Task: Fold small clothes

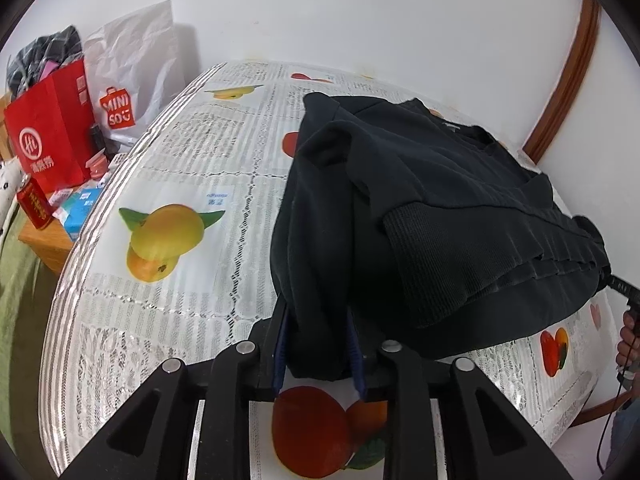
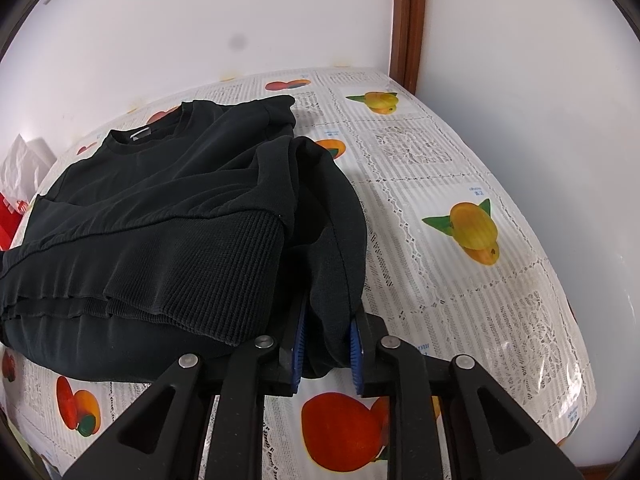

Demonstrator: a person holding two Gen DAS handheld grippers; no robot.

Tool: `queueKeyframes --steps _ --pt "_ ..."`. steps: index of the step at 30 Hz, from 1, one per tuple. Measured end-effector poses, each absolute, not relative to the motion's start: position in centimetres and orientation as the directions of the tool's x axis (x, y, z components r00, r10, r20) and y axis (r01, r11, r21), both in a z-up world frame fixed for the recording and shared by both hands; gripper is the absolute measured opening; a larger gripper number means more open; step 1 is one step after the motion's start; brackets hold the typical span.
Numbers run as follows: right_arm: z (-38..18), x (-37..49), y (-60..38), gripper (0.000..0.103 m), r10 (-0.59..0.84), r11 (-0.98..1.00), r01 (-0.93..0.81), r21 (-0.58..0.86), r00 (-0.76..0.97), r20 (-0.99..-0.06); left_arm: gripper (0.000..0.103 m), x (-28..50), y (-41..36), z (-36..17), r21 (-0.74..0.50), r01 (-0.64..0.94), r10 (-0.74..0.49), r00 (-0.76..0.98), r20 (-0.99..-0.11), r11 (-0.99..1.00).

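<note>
A black sweatshirt [image 1: 440, 200] lies folded on a table covered with a fruit-print lace cloth [image 1: 180, 160]. Its ribbed hem lies doubled back over the body, and the collar with a white label [image 2: 140, 134] is at the far end. My left gripper [image 1: 318, 320] is shut on a bunched fold at the near left corner of the garment, with fabric filling the gap between its blue pads. My right gripper [image 2: 329, 312] holds the near right corner of the sweatshirt [image 2: 160, 220] the same way, just above the cloth [image 2: 460, 280].
Left of the table, a low wooden stand [image 1: 44, 240] carries a red paper bag [image 1: 48, 132], a white shopping bag [image 1: 132, 80] and a red can [image 1: 34, 204]. A white wall and a brown wooden frame [image 2: 408, 20] close the far side. A person's hand [image 1: 629, 340] shows at the right edge.
</note>
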State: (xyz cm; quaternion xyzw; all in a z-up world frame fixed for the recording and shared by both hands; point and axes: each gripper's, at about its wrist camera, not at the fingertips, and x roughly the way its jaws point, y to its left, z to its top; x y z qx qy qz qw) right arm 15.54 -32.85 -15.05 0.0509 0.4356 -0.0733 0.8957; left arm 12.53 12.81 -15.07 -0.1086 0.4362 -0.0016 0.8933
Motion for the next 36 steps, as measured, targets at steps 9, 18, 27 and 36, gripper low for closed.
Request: queueKeyframes --steps 9,18,27,36 --pt "-11.0 13.1 -34.3 0.032 -0.125 0.978 0.206 0.022 0.668 -0.734 0.033 10.5 14.4 -12.8 -0.317 -0.062 -0.191 0.684 -0.704 0.946" --pt "-9.7 12.5 -30.2 0.043 -0.011 0.997 0.063 0.049 0.713 -0.702 0.034 11.5 11.9 -10.8 -0.362 0.051 -0.291 0.705 -0.647 0.931" --pt "-12.5 15.2 -30.1 0.043 -0.007 0.995 0.080 0.062 0.667 -0.745 0.034 15.3 10.7 -13.0 -0.373 0.020 -0.306 0.615 -0.727 0.928" --pt "-12.6 17.6 -29.5 0.006 0.044 0.992 0.053 0.115 0.704 -0.709 0.007 16.6 9.4 -11.2 -0.374 0.028 -0.299 0.657 -0.692 0.927"
